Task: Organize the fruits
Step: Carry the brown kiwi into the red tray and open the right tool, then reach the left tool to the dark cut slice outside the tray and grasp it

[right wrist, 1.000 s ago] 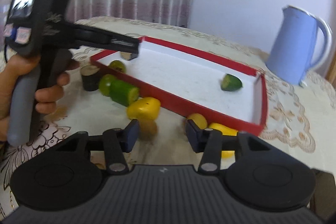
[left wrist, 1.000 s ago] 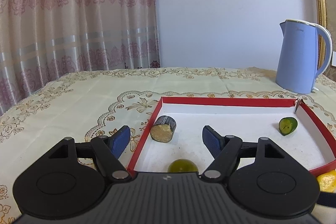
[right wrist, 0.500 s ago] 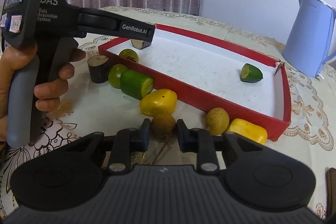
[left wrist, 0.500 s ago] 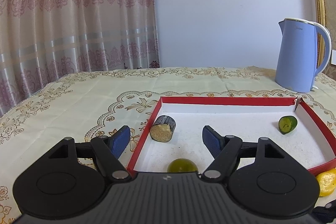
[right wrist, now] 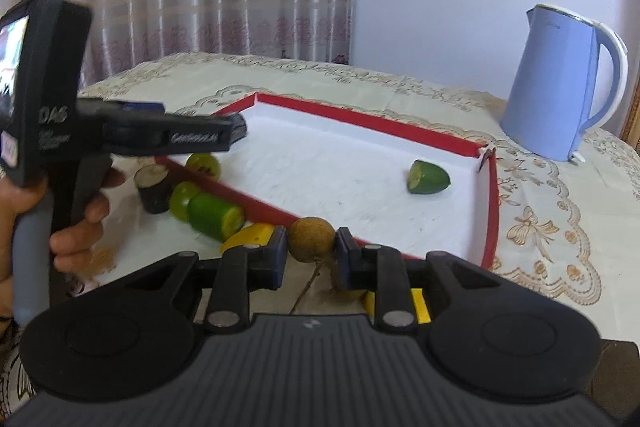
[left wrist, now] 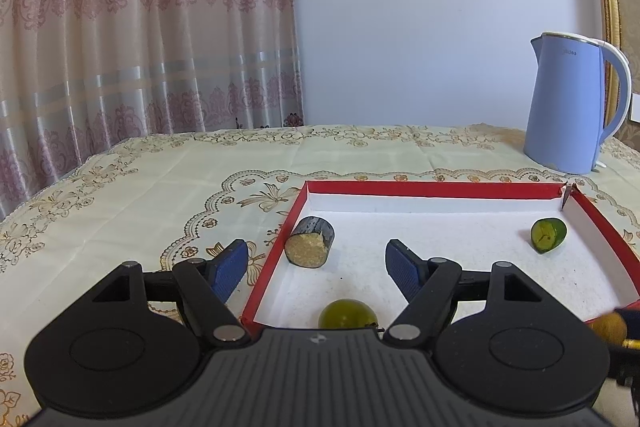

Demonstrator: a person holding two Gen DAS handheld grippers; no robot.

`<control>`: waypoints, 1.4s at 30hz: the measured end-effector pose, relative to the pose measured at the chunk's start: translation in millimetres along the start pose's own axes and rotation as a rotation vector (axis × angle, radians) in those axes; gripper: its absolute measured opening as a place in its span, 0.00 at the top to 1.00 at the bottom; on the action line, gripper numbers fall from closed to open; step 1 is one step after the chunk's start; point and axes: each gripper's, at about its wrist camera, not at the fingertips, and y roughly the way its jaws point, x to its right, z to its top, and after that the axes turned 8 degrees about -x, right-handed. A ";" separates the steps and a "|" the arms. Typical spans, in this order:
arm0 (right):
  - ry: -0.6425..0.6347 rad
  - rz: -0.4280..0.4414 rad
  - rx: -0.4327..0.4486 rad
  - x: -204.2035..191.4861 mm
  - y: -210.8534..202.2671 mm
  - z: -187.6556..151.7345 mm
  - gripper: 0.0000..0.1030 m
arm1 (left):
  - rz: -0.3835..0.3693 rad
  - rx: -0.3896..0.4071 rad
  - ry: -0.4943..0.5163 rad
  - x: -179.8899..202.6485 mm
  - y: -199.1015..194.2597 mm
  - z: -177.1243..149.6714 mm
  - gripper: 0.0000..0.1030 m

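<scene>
The right gripper (right wrist: 311,253) is shown pinching a small brown round fruit (right wrist: 311,239), held clear of the tablecloth (right wrist: 560,227) just outside the near wall of the red-rimmed tray (right wrist: 489,211). The left gripper (left wrist: 316,263) is held with its blue pads (left wrist: 230,265) spread wide and nothing between them, one pad outside the tray's left wall, the other over its white floor. Inside the tray are seen a dark cut cylinder (left wrist: 310,242), a round green fruit (left wrist: 347,313) and a green half fruit (right wrist: 427,177). A green cut piece (right wrist: 216,217) and yellow pieces (right wrist: 250,235) lie beside the tray. A blue kettle (right wrist: 560,87) stands behind.
</scene>
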 end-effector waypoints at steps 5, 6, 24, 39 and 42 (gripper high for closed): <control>0.046 -0.011 0.011 10.9 10.6 11.9 0.76 | 0.000 -0.003 0.003 0.8 1.0 -0.6 0.27; 0.061 -0.014 0.013 14.8 14.5 16.8 0.76 | -0.001 -0.004 0.006 1.2 1.5 -0.8 0.27; 0.162 -0.212 0.105 28.5 0.8 8.5 0.22 | -0.031 -0.033 -0.080 -14.8 6.7 0.5 0.24; 0.136 -0.250 0.074 -16.1 -0.5 -40.7 0.00 | 0.042 -0.094 -0.058 -35.9 -22.5 -19.1 0.24; 0.153 -0.229 0.045 -12.4 2.2 -41.9 0.00 | 0.061 -0.108 -0.035 -40.7 -26.6 -28.7 0.24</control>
